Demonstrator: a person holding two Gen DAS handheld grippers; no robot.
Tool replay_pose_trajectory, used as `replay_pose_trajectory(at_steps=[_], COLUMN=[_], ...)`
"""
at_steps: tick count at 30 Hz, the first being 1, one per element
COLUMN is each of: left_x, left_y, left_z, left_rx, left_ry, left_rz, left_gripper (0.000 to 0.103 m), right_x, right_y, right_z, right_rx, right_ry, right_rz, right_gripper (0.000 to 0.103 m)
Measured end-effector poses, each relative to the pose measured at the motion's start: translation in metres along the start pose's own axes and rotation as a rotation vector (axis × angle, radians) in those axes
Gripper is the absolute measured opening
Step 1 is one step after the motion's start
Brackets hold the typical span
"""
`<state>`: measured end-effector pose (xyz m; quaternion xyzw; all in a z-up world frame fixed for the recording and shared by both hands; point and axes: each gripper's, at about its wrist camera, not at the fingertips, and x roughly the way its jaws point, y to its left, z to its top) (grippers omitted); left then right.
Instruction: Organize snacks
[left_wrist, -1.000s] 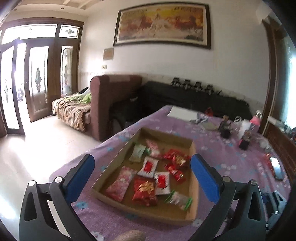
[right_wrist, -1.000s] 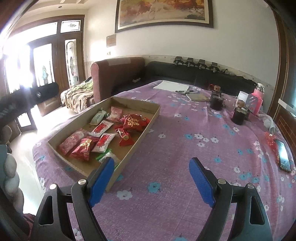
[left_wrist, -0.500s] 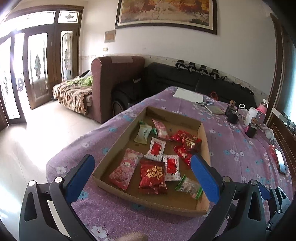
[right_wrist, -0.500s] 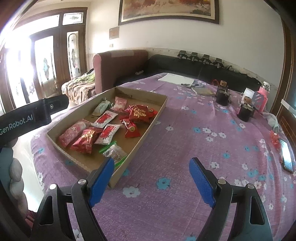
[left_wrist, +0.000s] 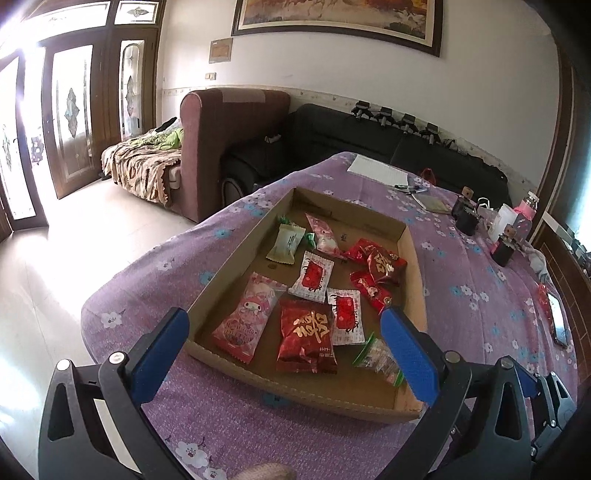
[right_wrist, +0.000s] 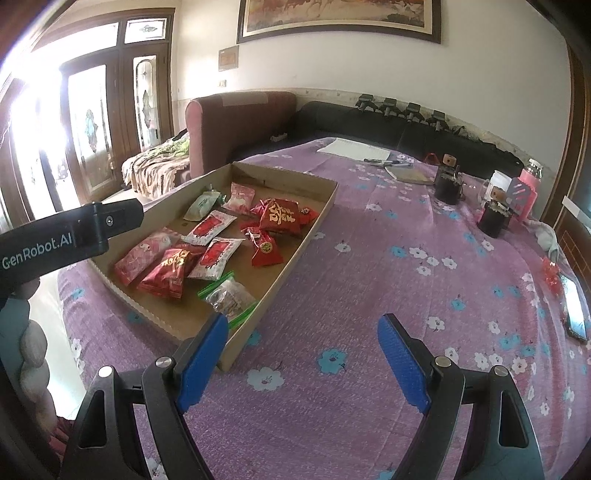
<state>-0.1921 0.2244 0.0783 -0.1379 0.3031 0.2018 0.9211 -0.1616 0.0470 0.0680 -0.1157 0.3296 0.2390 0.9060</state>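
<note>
A shallow cardboard tray (left_wrist: 413, 258) lies on the purple flowered tablecloth and holds several snack packets. Among them are a pink packet (left_wrist: 245, 317), a red packet with gold letters (left_wrist: 306, 334), two white-and-red packets (left_wrist: 314, 275), a clear bag with a green zip (left_wrist: 378, 358) and a heap of red packets (left_wrist: 376, 264). My left gripper (left_wrist: 284, 325) hovers open over the tray's near end, with nothing between its fingers. My right gripper (right_wrist: 303, 325) stands open above bare cloth, just right of the tray's near corner (right_wrist: 236, 354). The left gripper's black body (right_wrist: 74, 236) shows at the left of the right wrist view.
Dark jars (right_wrist: 448, 186), a pink bottle (right_wrist: 524, 192), a notebook (right_wrist: 354, 149) and pens stand at the table's far end. A phone (right_wrist: 576, 310) lies near the right edge. A brown sofa (left_wrist: 221, 147) and floor lie beyond the table's left edge.
The left gripper has sunk and tipped down toward the tray, which now looks larger and nearer. Its body has come further into the right wrist view. The right gripper has stayed put.
</note>
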Motion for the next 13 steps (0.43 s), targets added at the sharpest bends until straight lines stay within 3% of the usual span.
replay_pose_trajectory(at_steps=[13], left_x=[-0.0007], left_y=[0.0012], left_z=[0.0044], left_rx=[0.004], left_ry=[-0.002], left_rz=[0.004], left_gripper=[0.103], right_x=[-0.0045], right_y=[-0.0037], right_z=[0.0031], right_rx=[0.008], right_ry=[-0.006], right_rz=[0.015], right_gripper=[0.084])
